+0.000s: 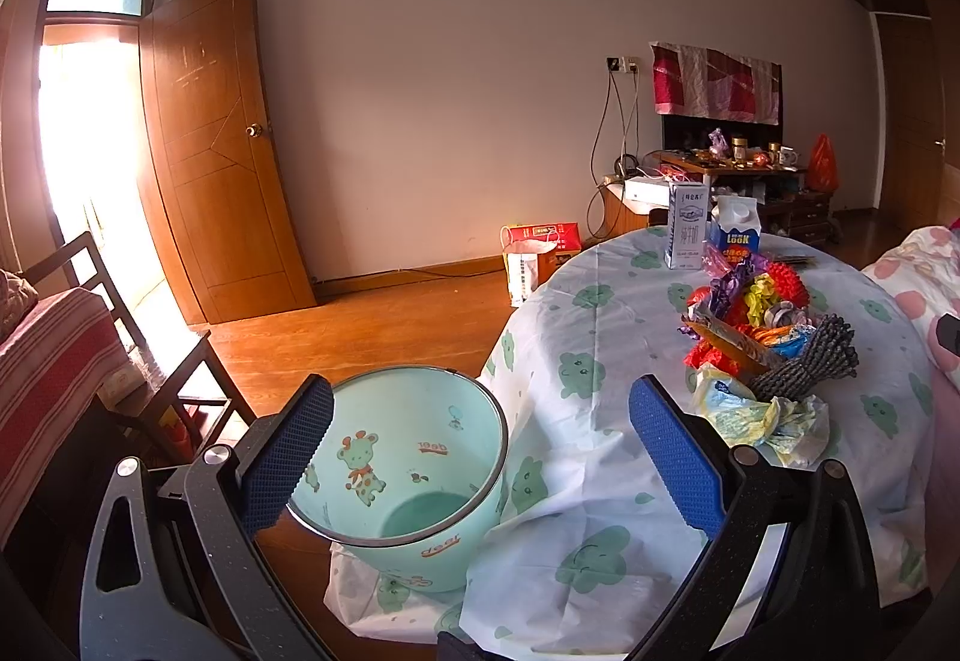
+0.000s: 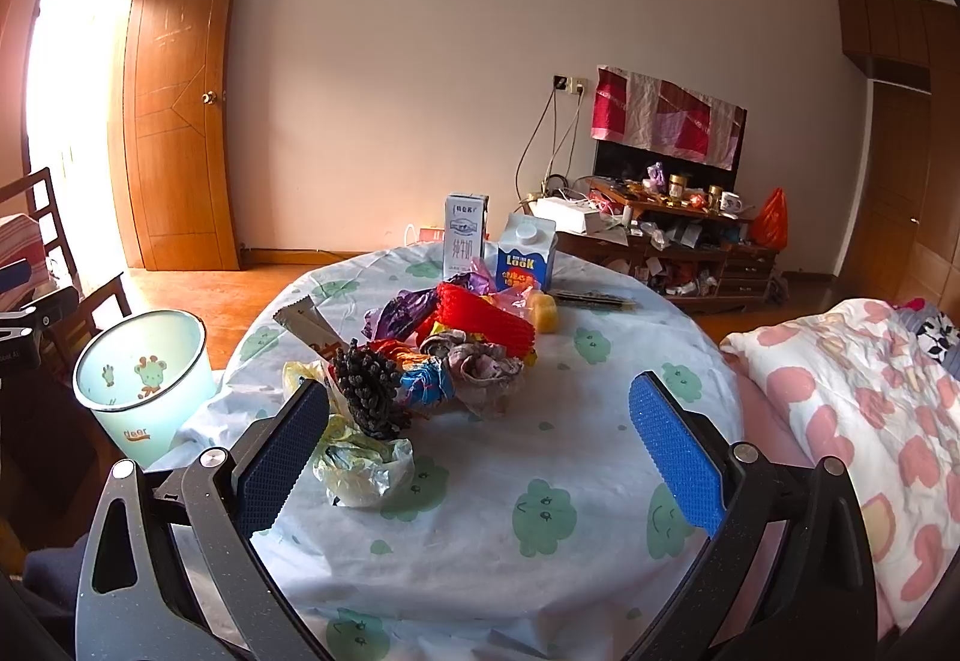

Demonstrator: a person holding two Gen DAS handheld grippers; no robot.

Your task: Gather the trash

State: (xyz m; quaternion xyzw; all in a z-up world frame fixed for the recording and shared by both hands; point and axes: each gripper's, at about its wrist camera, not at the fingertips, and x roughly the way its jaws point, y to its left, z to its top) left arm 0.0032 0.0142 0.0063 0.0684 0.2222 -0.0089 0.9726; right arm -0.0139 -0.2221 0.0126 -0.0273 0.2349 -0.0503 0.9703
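Trash heap [image 2: 444,355] sits mid-table [image 2: 540,571], two cartons [image 2: 498,244] upright behind it, crumpled bag [image 2: 360,466] in front; bin [image 2: 141,379] on floor left of table, bed [image 2: 852,409] to the right

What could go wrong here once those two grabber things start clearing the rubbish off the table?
The two cartons, the white milk carton and the blue carton, stand upright right behind the trash pile; a reach into the heap might tip them. The bin stands off the table's left edge, so loose wrappers could drop onto the floor on the way. The crumpled plastic bag is limp and may slip from an open hand-held gripper.
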